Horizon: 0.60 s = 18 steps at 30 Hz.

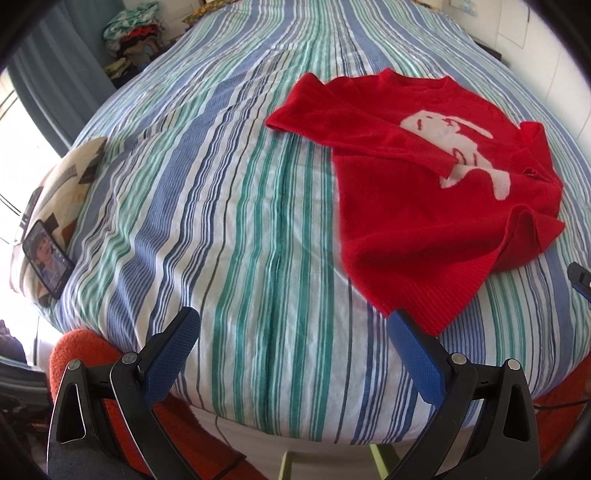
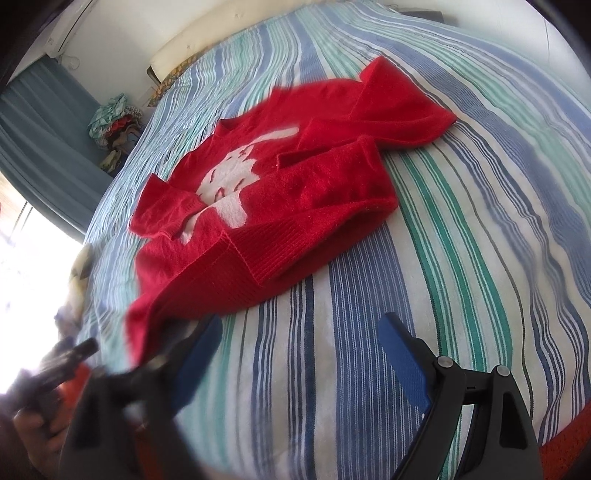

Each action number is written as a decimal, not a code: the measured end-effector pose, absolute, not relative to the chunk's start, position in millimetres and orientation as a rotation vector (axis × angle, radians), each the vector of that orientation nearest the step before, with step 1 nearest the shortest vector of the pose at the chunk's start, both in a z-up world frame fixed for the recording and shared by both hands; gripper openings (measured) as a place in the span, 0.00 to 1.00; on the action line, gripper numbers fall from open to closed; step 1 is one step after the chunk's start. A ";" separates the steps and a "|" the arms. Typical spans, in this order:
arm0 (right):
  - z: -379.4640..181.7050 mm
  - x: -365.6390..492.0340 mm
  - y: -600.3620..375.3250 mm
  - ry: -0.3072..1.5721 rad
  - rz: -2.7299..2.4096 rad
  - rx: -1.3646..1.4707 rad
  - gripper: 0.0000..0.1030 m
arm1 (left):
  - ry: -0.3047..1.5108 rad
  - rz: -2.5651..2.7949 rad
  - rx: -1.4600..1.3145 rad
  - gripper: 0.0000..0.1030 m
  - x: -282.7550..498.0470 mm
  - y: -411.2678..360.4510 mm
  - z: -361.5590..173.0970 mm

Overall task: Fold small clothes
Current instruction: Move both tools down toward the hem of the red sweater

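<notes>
- right now my left gripper (image 1: pixel 291 325) hangs over the near edge of the bed, its blue pads (image 1: pixel 173 354) spread wide with only striped sheet between them.
- its right-hand pad sits just at the ribbed hem of the red sweater (image 1: pixel 424 177), but i cannot tell whether it touches the knit.
- my right gripper (image 2: pixel 299 336) is spread wide too, nothing pinched; its left side is blurred and lies close to the sweater's (image 2: pixel 266 206) near corner.
- the sweater lies flat on the striped bedsheet (image 1: pixel 229 206), white picture facing up, neck away from me.
- one sleeve is folded in across the chest; the other sleeve lies bunched along the far side.
- the hem on that side is flipped up into a small fold.
- further out to the left, a phone (image 1: pixel 48 258) with a lit screen leans on a patterned cushion (image 1: pixel 70 177) at the bed's edge.
- beyond that, a heap of clothes (image 1: pixel 129 33) sits by the blue curtain (image 1: pixel 59 74).
- a hand (image 2: pixel 33 424) shows blurred at the lower left of the right view.
</notes>
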State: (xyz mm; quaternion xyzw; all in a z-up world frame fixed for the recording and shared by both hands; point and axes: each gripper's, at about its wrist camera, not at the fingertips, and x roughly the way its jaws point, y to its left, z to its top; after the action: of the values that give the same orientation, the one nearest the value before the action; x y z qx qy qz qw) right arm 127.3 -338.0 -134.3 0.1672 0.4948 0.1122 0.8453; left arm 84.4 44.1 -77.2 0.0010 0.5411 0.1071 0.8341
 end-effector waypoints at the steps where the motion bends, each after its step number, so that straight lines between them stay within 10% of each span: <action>1: -134.1 127.8 -337.4 1.041 0.241 0.354 0.84 | 1.155 0.201 -0.029 0.99 84.1 45.8 -79.3; 14: -164.1 155.4 -367.4 0.999 0.303 0.806 0.66 | 1.231 -0.146 -0.549 0.93 107.4 49.8 -137.5; 18: -174.3 177.4 -355.3 1.017 0.320 0.812 0.41 | 1.232 -0.153 -0.583 0.56 118.8 42.6 -142.3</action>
State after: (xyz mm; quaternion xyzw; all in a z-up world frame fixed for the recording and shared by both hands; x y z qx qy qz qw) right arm 177.4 -355.3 -174.3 0.3765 0.4712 0.1483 0.7838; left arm 118.8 42.6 -142.3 -0.2691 0.5687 -0.0705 0.7741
